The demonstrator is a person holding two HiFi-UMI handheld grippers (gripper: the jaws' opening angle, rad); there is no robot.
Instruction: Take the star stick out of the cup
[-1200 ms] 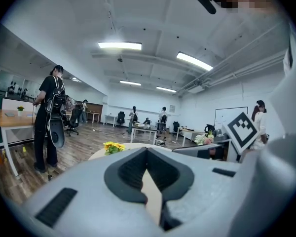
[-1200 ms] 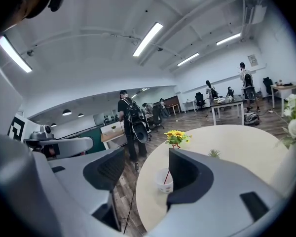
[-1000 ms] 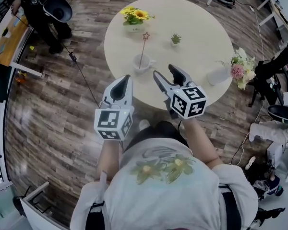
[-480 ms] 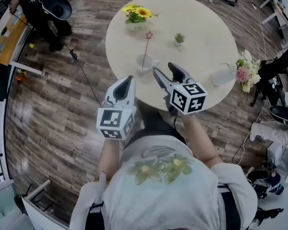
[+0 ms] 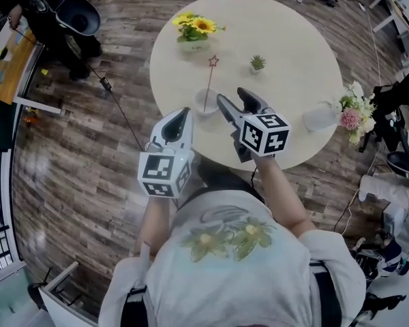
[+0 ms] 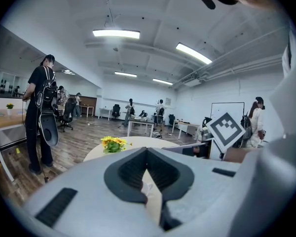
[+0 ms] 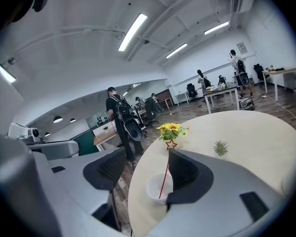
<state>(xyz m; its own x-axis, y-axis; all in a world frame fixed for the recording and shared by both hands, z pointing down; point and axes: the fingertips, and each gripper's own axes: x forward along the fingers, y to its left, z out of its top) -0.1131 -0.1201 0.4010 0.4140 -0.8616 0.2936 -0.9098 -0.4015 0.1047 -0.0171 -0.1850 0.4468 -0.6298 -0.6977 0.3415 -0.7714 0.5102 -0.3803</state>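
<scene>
Star stick leans in cup on surface, star end up, leaving the shaft free above the rim. Right tongs spread wide just beside cup, probably lining up a pinch on the shaft. Left tongs pressed together, empty, idle near cup.

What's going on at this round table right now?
A person holds a gripper in each hand at a round table. The right gripper, jaws open, is lined up on the white cup with the star stick standing in it, not gripping yet. The left gripper is shut, holding nothing.
</scene>
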